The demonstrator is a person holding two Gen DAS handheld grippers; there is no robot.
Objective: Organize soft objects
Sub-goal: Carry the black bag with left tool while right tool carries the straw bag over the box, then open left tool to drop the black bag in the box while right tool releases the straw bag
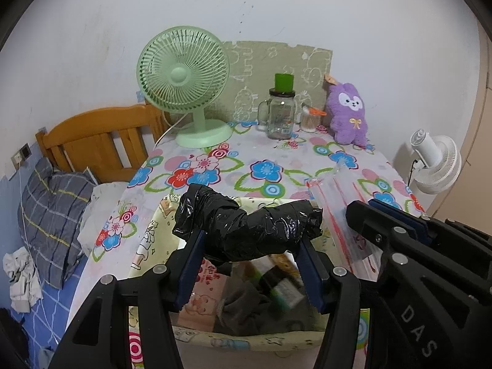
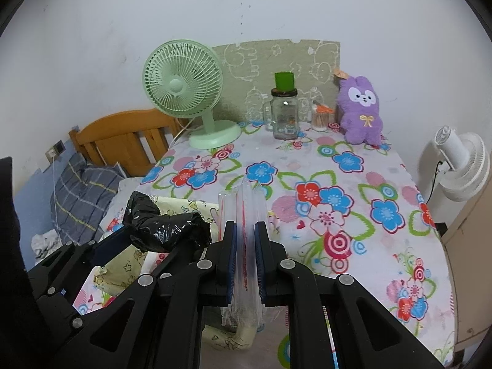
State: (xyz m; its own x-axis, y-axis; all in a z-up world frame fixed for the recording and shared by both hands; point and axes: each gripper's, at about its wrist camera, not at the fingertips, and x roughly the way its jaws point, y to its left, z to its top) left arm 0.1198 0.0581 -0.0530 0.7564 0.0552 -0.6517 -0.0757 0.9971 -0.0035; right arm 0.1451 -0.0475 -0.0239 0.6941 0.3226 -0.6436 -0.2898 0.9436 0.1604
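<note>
Far left: bed point(image 1: 46, 292) w/ blue grid sheet, grey plaid pillow point(image 1: 52, 215) propped up, crumpled white cloth point(image 1: 20, 276) near it, wooden headboard point(image 1: 98, 141) against the pale wall point(image 1: 246, 6); wall socket point(image 1: 21, 155) w/ white cable hanging down

Centre: counter point(image 2: 384, 240) under a flowered cloth, blue/red/pink blooms. Far edge, left to right: green desk fan point(image 1: 184, 86), glass mug-jar point(image 1: 279, 113) w/ green cap, small tub of cotton buds point(image 1: 309, 120), purple plush bunny point(image 1: 347, 113) upright against a beige cartoon-print panel point(image 1: 276, 61) on the wall

Near edge: open cream fabric box point(image 1: 147, 246) w/ cartoon print, packets & a grey soft item inside

Left hand-held gripper point(image 1: 249, 264) abt half open, pads pressing each side of a black plastic-wrapped bundle point(image 1: 249, 227), held lengthwise over the box

Right hand-held gripper point(image 2: 245, 264) clamped nearly closed on a clear zip bag point(image 2: 246, 209) w/ red seal lines, bag standing edge-on above the pads, just right of the bundle

Far right: white circulator fan point(image 2: 458, 169) off the counter, black cord to the wall, beige door edge point(image 2: 470, 230) beside it
</note>
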